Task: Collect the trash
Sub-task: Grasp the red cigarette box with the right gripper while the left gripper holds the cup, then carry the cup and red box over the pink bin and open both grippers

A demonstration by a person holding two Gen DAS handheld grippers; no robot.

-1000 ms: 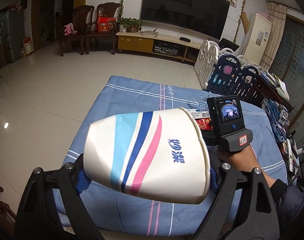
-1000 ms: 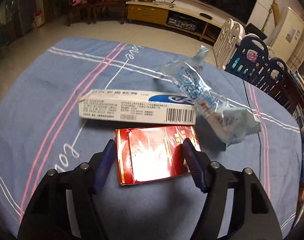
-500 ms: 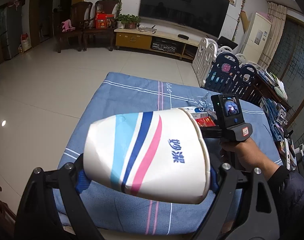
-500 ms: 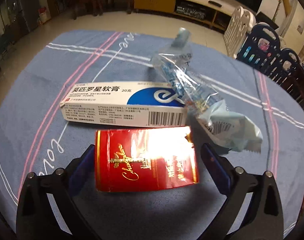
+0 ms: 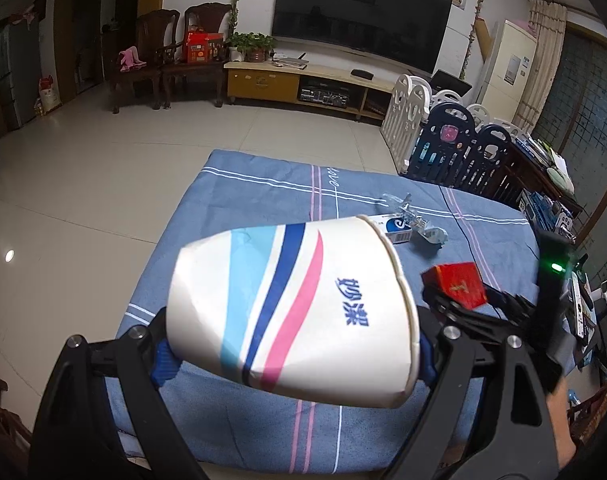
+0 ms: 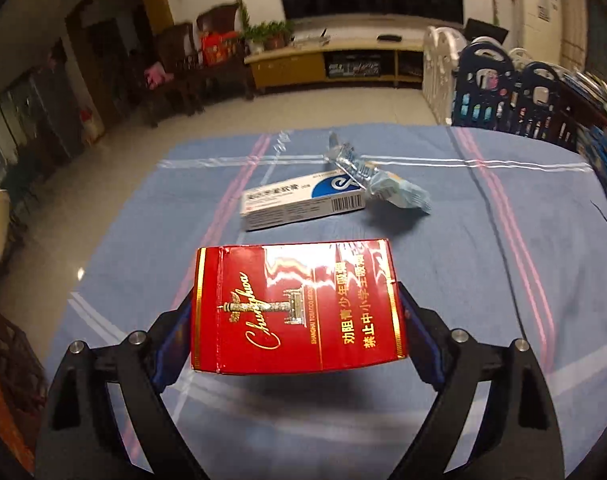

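Note:
My left gripper [image 5: 293, 356] is shut on a white paper cup [image 5: 287, 312] with blue and pink stripes, held on its side with its mouth to the right, above the blue tablecloth [image 5: 239, 208]. A red cigarette pack [image 6: 295, 304] sits between the blue pads of my right gripper [image 6: 297, 336], whose jaws are closing on it; the pack hangs clear of the cloth. In the left wrist view the red pack [image 5: 457, 284] is just right of the cup's mouth. A white medicine box [image 6: 303, 200] and a crumpled plastic wrapper [image 6: 383, 188] lie further back on the cloth.
A black cable [image 5: 467, 232] runs across the cloth's right side. A child's playpen fence [image 5: 443, 144] stands behind the table on the right, with cluttered shelves [image 5: 543, 200] beside it. A TV stand [image 5: 303, 84] and chairs [image 5: 151, 60] line the far wall.
My right gripper widened around the red pack, closed on it, lifted it off the cloth and drew it back beside the cup's mouth. The left gripper and cup have stayed still.

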